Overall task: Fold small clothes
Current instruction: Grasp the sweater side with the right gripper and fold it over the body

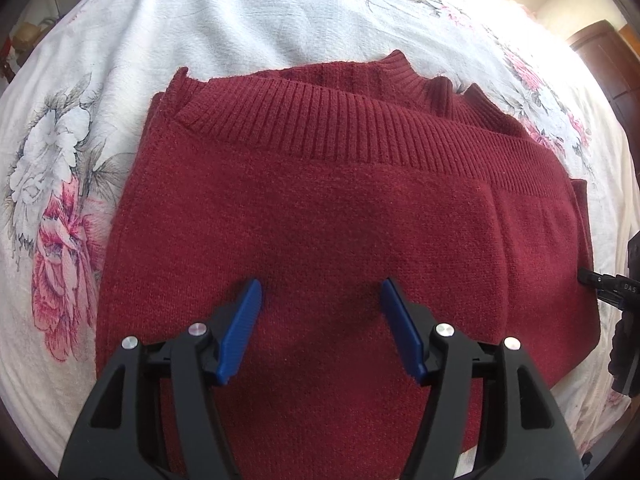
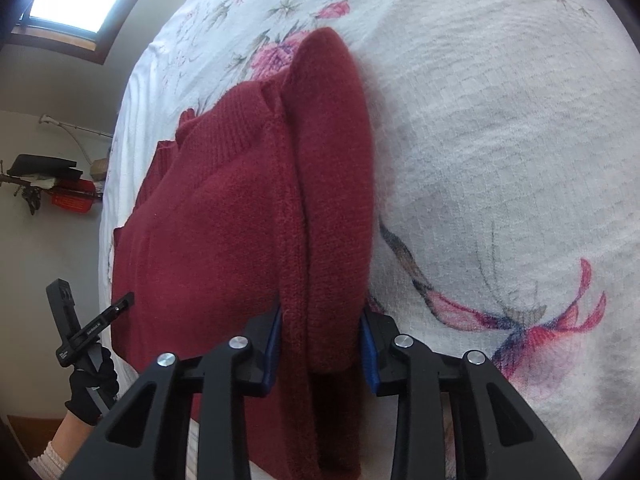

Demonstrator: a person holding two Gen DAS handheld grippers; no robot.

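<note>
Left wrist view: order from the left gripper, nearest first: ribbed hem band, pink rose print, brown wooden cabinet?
1. Ribbed hem band of the dark red knitted sweater, ahead of the left gripper.
2. Pink rose print, left, on the bedspread.
3. Brown wooden cabinet, far upper right.

The near part of the dark red knitted sweater (image 1: 304, 216) was hidden behind the black left gripper (image 1: 320, 320), and the frame's bottom edge cut it off. In the right wrist view, the sweater's folded sleeve (image 2: 332, 208) ran out of the frame below between the right gripper's (image 2: 320, 344) blue pads (image 2: 370, 360). Small white print on the other handle (image 2: 90, 330) was too small to read. The white flowered bedcover (image 1: 240, 20) was washed out by glare at the top right.
</note>
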